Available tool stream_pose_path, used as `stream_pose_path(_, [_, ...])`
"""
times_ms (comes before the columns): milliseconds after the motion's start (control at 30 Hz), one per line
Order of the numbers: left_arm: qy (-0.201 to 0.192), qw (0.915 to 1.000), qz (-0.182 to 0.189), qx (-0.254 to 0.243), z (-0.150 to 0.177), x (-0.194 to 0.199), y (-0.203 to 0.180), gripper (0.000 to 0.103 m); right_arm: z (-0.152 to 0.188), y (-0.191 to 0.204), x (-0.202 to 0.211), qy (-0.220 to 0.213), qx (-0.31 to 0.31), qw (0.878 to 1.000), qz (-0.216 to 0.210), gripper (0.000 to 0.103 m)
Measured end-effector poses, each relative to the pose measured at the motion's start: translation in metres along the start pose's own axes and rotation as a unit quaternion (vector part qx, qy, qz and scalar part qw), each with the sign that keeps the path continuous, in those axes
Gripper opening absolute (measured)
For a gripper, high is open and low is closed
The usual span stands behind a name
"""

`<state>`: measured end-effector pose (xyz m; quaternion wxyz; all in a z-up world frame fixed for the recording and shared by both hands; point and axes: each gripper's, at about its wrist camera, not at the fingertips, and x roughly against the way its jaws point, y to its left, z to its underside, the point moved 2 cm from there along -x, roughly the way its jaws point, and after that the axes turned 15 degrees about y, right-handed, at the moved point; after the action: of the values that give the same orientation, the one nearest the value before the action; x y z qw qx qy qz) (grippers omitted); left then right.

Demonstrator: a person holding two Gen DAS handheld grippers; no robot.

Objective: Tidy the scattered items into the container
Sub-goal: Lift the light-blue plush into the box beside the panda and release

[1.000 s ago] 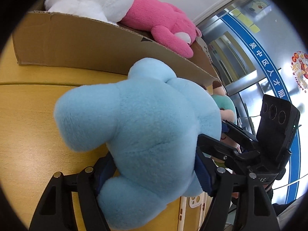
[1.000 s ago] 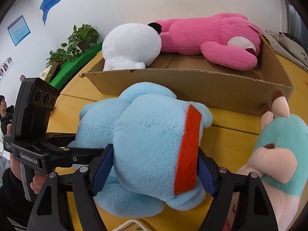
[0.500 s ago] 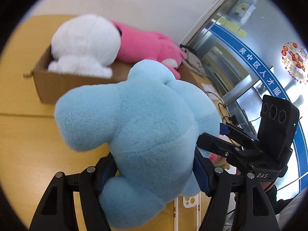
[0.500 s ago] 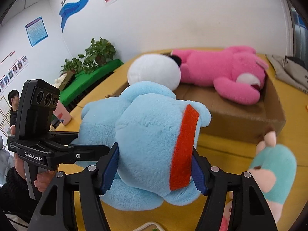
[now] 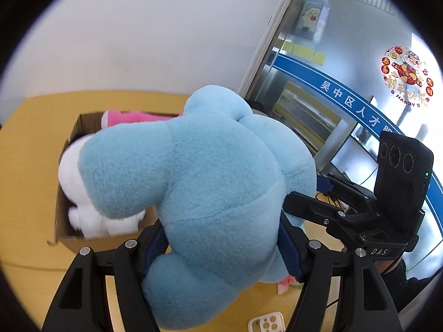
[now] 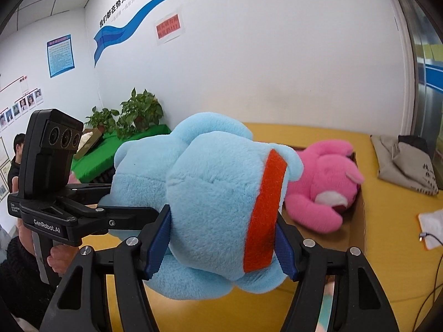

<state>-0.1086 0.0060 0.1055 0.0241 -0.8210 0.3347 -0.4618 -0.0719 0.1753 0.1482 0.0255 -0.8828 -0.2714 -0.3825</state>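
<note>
A big light-blue plush toy (image 5: 210, 182) with an orange band (image 6: 264, 210) is held in the air by both grippers. My left gripper (image 5: 221, 244) is shut on its lower body. My right gripper (image 6: 221, 244) is shut on it at the band. The cardboard box (image 5: 62, 218) stands on the yellow table beyond and below the toy. It holds a white plush (image 5: 73, 191) and a pink plush (image 6: 324, 188). The blue toy hides most of the box.
A grey cloth bag (image 6: 407, 166) and a white paper with a cable (image 6: 433, 229) lie on the table at the right. A white phone case (image 5: 267, 323) and a small plush part (image 5: 285, 286) lie below the toy. Potted plants (image 6: 138, 113) stand by the wall.
Both grippers have lifted the blue plush higher above the table. The box now lies lower and farther off in both views.
</note>
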Motion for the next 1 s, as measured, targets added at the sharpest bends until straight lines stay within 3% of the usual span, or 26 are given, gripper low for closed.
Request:
stream_pose_path(233, [-0.010, 0.9999, -0.012, -0.005, -0.028, -0.002, 0.012, 0.070, -0.031, -0.017, -0.014, -0.004, 0.003, 1.000, 0.003, 0.071])
stream_pose_path(700, [0.004, 0.9999, -0.017, -0.002, -0.067, -0.031, 0.030, 0.070, -0.058, -0.052, -0.055, 0.000, -0.017, 1.000, 0.002, 0.071])
stream_pose_path(1000, [0.065, 0.9974, -0.029, 0.014, -0.078, -0.084, 0.050, 0.070, -0.051, -0.095, -0.110, 0.051, -0.067, 0.996, -0.022, 0.071])
